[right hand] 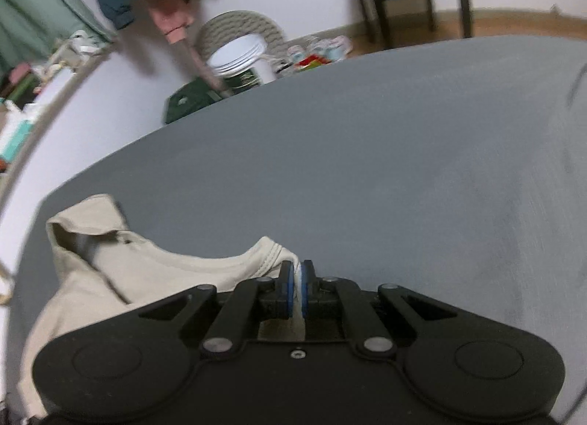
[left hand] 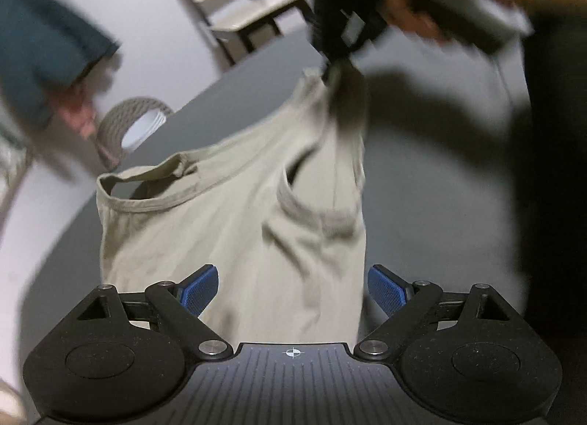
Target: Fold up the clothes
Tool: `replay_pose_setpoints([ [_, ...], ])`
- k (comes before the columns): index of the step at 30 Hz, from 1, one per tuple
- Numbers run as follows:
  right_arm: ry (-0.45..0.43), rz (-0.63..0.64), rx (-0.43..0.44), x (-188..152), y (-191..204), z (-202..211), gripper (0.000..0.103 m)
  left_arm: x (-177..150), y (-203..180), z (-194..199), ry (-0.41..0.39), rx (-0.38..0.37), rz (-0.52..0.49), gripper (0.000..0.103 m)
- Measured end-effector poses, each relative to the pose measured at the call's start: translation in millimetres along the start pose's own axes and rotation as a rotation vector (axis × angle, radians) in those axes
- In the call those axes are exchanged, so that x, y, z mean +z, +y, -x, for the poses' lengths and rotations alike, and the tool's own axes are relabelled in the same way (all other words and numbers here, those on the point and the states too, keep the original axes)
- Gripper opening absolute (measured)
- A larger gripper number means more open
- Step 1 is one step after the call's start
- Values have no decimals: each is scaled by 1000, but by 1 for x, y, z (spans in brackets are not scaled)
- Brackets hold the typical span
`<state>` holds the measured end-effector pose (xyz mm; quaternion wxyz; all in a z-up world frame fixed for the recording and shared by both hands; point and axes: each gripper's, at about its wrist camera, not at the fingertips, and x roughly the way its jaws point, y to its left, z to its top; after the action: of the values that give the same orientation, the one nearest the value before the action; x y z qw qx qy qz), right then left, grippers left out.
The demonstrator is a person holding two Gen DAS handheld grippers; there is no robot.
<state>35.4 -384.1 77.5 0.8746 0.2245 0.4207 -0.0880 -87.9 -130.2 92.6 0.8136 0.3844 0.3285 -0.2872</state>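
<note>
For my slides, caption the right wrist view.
Right gripper pinches the beige shirt hem above the grey table.

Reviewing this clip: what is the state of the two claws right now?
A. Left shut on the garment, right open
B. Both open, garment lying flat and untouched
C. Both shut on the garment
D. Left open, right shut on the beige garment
D: in the right wrist view the right claw pinches the beige garment at a hemmed edge, while the left claw has its blue pads spread wide apart.
</note>
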Motion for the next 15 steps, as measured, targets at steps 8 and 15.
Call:
replay_pose_setpoints([
  [8,39,-78,-158,-1,-25,-6,5,-5,14,7,14,-44,42,89],
  [15,-183,84,-1,15,17,40,31,-11,33,-2,52,-54,157,89],
])
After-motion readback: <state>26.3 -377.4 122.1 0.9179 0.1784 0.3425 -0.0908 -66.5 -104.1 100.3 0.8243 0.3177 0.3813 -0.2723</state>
